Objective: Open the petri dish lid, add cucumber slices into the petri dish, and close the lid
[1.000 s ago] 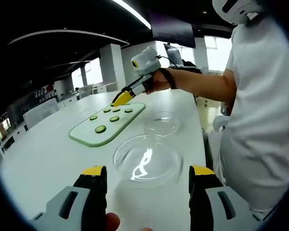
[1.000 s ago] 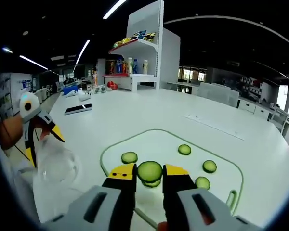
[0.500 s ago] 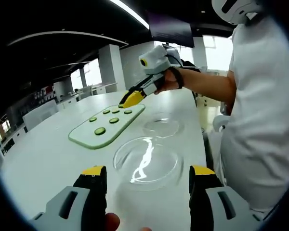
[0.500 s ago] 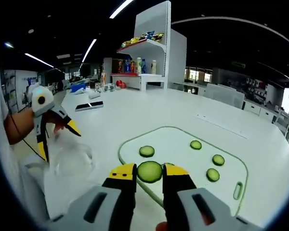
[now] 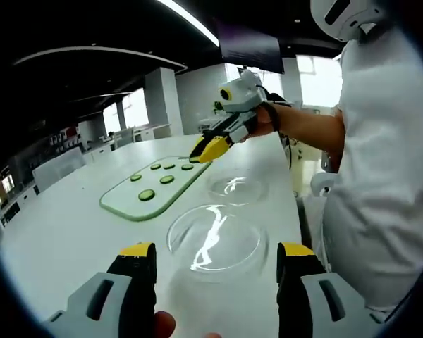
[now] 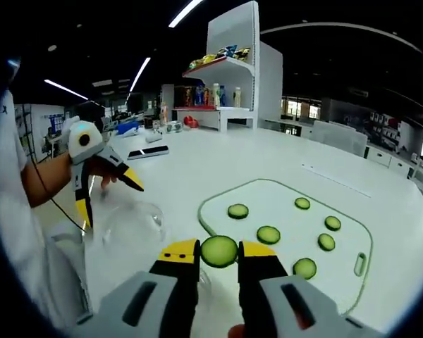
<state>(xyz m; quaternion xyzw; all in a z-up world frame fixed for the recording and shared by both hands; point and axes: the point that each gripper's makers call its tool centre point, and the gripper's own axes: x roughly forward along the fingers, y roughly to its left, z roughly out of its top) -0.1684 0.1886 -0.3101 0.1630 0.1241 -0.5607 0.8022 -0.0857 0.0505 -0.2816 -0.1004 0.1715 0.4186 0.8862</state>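
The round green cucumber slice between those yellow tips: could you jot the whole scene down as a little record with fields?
Held item: round green cucumber slice, pinched by the right gripper
Left gripper: open, holding nothing
Clear glass petri dish: open on the white table
Clear round lid: lying apart, beyond the dish
Green-edged white cutting board: five slices left on it

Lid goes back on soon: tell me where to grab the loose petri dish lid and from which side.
Take the petri dish lid by its thin upright rim, coming in low from the near side with the open left tool: it lies flat on the table, with only the rim to pinch.
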